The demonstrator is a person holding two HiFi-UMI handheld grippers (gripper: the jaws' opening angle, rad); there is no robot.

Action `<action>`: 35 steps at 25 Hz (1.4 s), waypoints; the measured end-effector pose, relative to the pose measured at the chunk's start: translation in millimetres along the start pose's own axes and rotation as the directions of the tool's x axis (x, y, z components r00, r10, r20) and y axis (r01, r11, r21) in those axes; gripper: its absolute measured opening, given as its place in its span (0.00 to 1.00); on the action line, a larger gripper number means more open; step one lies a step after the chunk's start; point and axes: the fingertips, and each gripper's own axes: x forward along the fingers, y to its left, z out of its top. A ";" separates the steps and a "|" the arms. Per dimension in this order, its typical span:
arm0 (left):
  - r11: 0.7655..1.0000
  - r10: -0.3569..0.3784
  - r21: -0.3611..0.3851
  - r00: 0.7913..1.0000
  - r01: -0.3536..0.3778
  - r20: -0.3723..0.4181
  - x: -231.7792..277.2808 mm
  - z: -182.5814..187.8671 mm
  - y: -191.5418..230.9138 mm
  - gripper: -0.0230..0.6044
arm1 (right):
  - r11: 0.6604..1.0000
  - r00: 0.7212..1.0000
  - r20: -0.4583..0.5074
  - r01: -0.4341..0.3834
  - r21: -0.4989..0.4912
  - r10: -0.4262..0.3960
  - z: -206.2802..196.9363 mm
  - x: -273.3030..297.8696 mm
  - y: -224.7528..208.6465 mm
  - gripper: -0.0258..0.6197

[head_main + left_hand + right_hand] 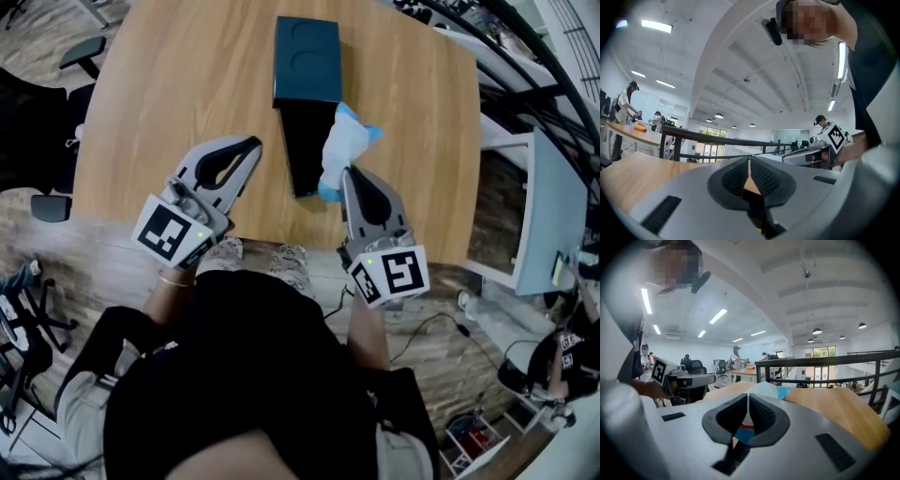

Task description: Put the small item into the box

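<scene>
Closest below, black-clad torso (253, 375). Ahead, right gripper (348, 172) clamped narrow on crumpled white-and-blue soft packet (342, 141), at right edge of black flat panel (300, 150) adjoining dark teal rectangular box (307, 58). Left gripper (251, 145) closed on nothing, over light wooden table (169, 94), left of panel.

Teal box (307, 61), blue-white pouch (339, 148) (mask, perhaps) alongside

Box lid (307, 58) teal, box base (302, 142) black; the pouch (339, 150) white and pale blue (one red stripe); tabletop (178, 103) honey wood-grain.
</scene>
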 end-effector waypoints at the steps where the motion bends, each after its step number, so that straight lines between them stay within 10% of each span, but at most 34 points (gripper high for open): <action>1: 1.000 0.022 0.000 1.000 -0.022 -0.008 5.2 -2.0 -3.6 0.07 | 1.000 1.000 -0.005 -0.026 0.003 0.026 -2.5 2.6 -7.8 0.08; 13: 0.978 0.207 -0.023 0.978 -0.208 -0.036 21.6 -22.3 -8.3 0.07 | 0.979 0.977 -0.053 -0.205 0.015 0.205 -33.1 44.2 -36.3 0.08; 35: 0.930 0.367 0.017 0.927 -0.367 -0.076 -9.0 -29.0 -4.5 0.07 | 0.945 0.883 -0.382 -0.321 -0.066 0.273 -133.3 87.5 -27.2 0.08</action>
